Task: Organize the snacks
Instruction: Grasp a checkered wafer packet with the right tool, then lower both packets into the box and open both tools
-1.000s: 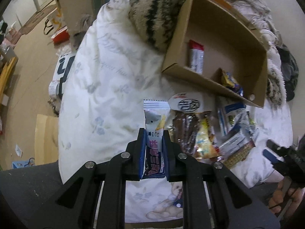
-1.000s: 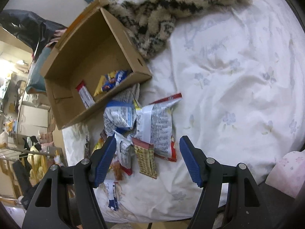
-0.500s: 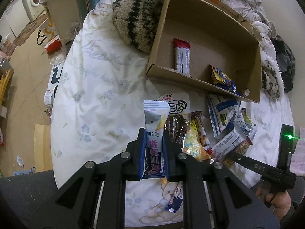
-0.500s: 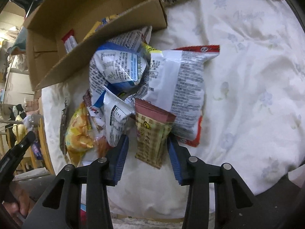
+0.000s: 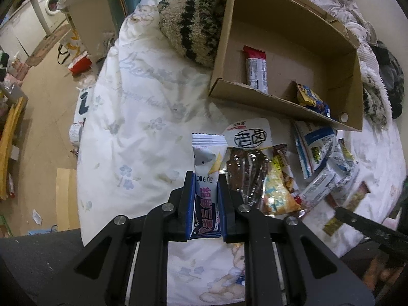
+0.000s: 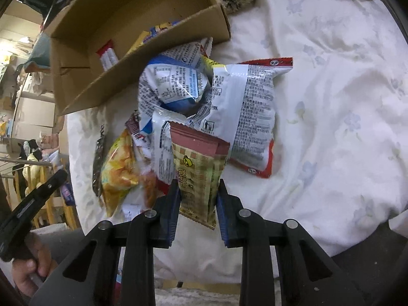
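My left gripper (image 5: 206,178) is shut on a white and blue snack packet (image 5: 207,170) and holds it above the bed. My right gripper (image 6: 197,186) is shut on a tan checked snack packet (image 6: 197,170) at the near edge of the snack pile. The pile holds a large white and red bag (image 6: 251,117), a blue and white bag (image 6: 173,84) and a yellow bag (image 6: 117,170). A cardboard box (image 5: 329,48) lies behind the pile with a red-ended bar (image 5: 256,68) and a yellow and blue packet (image 5: 311,97) inside.
A white floral duvet (image 5: 142,132) covers the bed. A striped knitted pillow (image 5: 193,17) lies left of the box. Beyond the bed's left edge are the floor, boxes and a washing machine (image 5: 51,2). Crumpled clothes (image 5: 382,71) lie right of the box.
My right gripper has moved down to the pile and closed on the tan checked packet. My left gripper, still holding its packet, has moved closer to the box.
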Demonstrator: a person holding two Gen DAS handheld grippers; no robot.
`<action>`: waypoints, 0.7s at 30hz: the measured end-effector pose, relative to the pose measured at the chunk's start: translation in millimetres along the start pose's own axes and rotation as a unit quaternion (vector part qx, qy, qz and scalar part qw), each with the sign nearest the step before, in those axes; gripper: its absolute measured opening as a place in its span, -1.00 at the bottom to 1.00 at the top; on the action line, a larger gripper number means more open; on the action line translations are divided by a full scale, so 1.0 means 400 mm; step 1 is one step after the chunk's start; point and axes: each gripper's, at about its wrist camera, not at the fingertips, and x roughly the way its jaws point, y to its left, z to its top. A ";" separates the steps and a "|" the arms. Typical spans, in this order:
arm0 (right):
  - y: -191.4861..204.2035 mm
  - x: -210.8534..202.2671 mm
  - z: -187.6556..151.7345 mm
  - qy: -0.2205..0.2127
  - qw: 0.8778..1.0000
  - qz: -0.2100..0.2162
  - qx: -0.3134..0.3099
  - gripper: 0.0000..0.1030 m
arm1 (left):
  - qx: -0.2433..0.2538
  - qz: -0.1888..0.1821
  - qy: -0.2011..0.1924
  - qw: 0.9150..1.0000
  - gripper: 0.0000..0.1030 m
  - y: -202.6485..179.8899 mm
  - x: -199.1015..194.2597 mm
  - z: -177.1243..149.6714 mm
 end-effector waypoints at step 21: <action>0.107 -0.265 0.034 -0.205 0.969 0.102 -0.093 -0.46 | 0.027 0.022 -0.085 0.996 -0.74 -0.018 -0.092 0.013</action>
